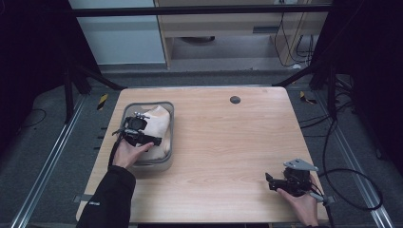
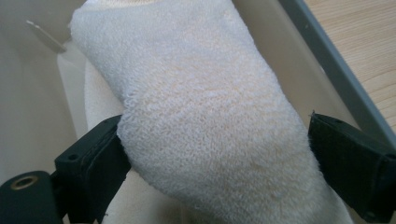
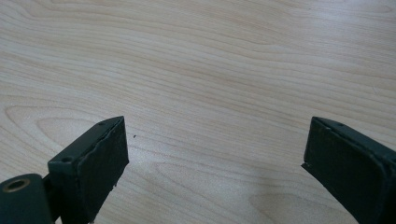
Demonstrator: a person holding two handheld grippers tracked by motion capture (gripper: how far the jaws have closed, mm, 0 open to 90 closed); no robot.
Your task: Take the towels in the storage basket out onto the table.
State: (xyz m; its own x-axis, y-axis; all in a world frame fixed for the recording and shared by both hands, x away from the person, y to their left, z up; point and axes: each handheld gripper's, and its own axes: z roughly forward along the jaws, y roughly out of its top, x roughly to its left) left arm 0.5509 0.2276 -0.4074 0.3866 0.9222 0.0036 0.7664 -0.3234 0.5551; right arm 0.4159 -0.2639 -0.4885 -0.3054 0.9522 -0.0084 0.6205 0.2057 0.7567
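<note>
Left gripper view looks straight down the left tongs (image 2: pixel 212 154) onto a cream-white rolled terry towel (image 2: pixel 205 107), a thick, loopy-piled bundle lying inside a grey-rimmed, pale plastic tub (image 2: pixel 327 51). The jaws stand at their widest on either side of the roll: the left one is touching or almost touching the pile, while the other stands just clear of it, so nothing is clamped. The high view places that tub (image 1: pixel 167 124) on the left half of the light wooden tabletop (image 1: pixel 228 142), with the towel (image 1: pixel 159 124) filling most of it and the left tongs (image 1: pixel 151 139) dipped over the near end.

The towel looks light and very soft. It will squash under the pads instead of resisting them, and loose layers could unroll or sag if only an outer fold is pinched. The terry surface should give good friction, so slipping is unlikely and breakage no concern. I judge the best hold to be across the full thickness of the roll near its middle, closing deep enough to gather all the layers and keeping clear of the tub wall.

The right tongs (image 3: pixel 215 154) are also spread wide and empty over bare wood, held at the near right corner (image 1: pixel 271 182), well apart from the tub.
</note>
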